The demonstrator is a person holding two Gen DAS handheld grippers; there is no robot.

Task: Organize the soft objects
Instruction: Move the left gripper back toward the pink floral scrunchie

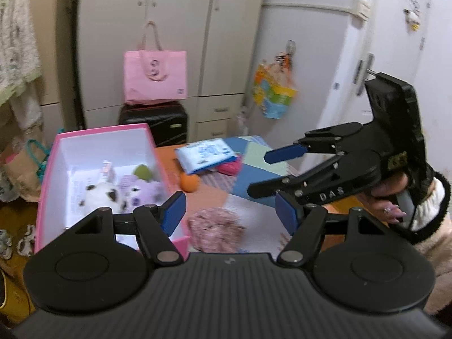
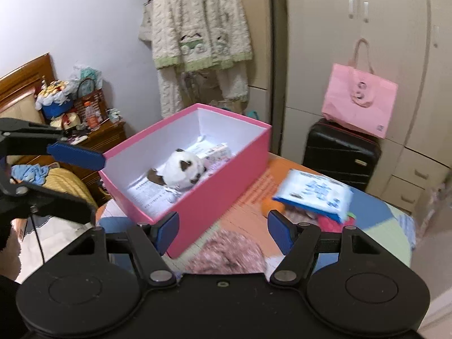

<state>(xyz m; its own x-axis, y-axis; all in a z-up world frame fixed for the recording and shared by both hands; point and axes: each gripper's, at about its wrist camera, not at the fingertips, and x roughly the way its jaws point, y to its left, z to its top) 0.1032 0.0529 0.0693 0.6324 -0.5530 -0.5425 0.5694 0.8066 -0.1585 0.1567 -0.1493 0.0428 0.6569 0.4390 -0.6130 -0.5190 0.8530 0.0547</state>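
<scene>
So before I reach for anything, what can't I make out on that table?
- Pink fluffy item: blurred in both views, its near edge behind the right gripper body.
- Red-pink thing: mostly under the tissue pack.
- Purple plush in the pink box: blurred in the left view, hidden by the wall in the right.

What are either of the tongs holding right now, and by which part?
Nothing. The left tongs and right tongs both stand open with an empty gap, above the pink fluffy item on the table beside the pink box.
</scene>
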